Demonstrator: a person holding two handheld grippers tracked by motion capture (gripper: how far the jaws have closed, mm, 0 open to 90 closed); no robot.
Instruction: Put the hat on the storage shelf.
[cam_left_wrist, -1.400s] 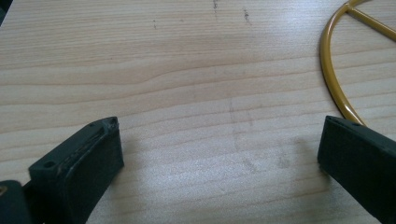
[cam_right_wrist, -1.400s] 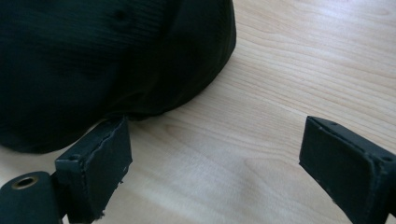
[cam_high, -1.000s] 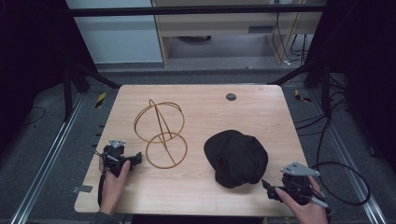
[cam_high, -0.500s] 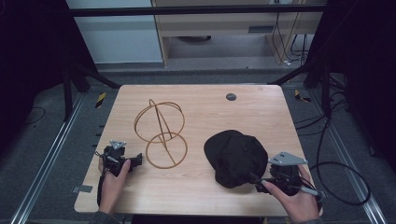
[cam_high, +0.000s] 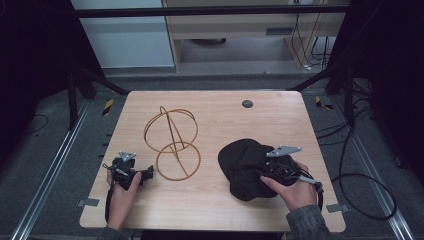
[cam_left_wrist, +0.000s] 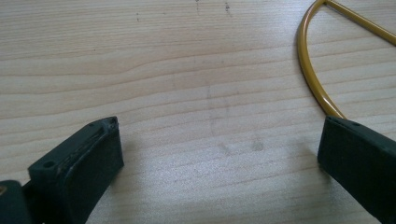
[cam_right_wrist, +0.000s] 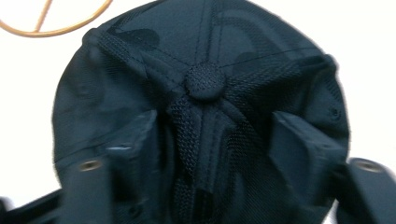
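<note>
Right gripper (cam_high: 264, 172) is on the cap (cam_high: 245, 167), at about 5 o'clock on the table (cam_high: 215, 107). Its jaws have just been closing and now sit half-closed, with the cap's crown fabric between them. In the right gripper view the jaws flank the crown seam just below the top button (cam_right_wrist: 204, 81), one each side. The view is blurred, so I can't confirm the pads are actually pressing the fabric. The cap lies flat on the wood.

Left gripper (cam_high: 134, 171) is at about 7 o'clock, low over the table, jaws wide with only bare wood between them. In the left gripper view the wire stand (cam_left_wrist: 314, 70) curves down and passes behind the tip of the right-hand jaw; can't tell whether they touch.

In the high view the wire stand (cam_high: 172, 142) sits at about 9 o'clock from table centre: flat ring on the wood, upright hoops rising off its far side. It is between the two grippers, just beside the left one and clear of the cap.

Small dark disc (cam_high: 247, 103) lies at 12 o'clock near the far edge, well apart from everything.
</note>
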